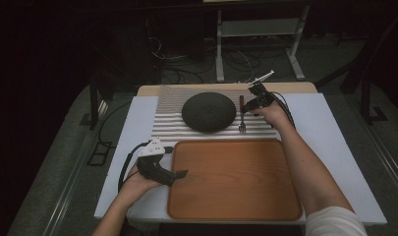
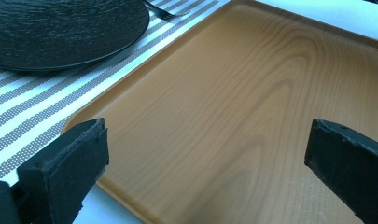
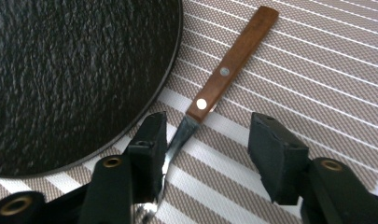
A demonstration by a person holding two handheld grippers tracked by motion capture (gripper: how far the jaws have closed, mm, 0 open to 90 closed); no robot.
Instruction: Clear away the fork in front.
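Right tongs (image 3: 205, 140) straddle the fork (image 3: 210, 88) without gripping, the dark plate (image 3: 74, 74) crowding one side. Left tongs (image 2: 205, 154) gape wide over the wooden tray (image 2: 252, 93).

I count one fork (image 3: 214, 91) with a wooden handle, lying just right of the one dark round plate (image 1: 209, 111). One striped placemat (image 1: 167, 123) lies under the plate. One wooden tray (image 1: 235, 179) sits just nearer me than the plate. I hold two grippers, my left gripper (image 1: 179, 174) and my right gripper (image 1: 249, 101).
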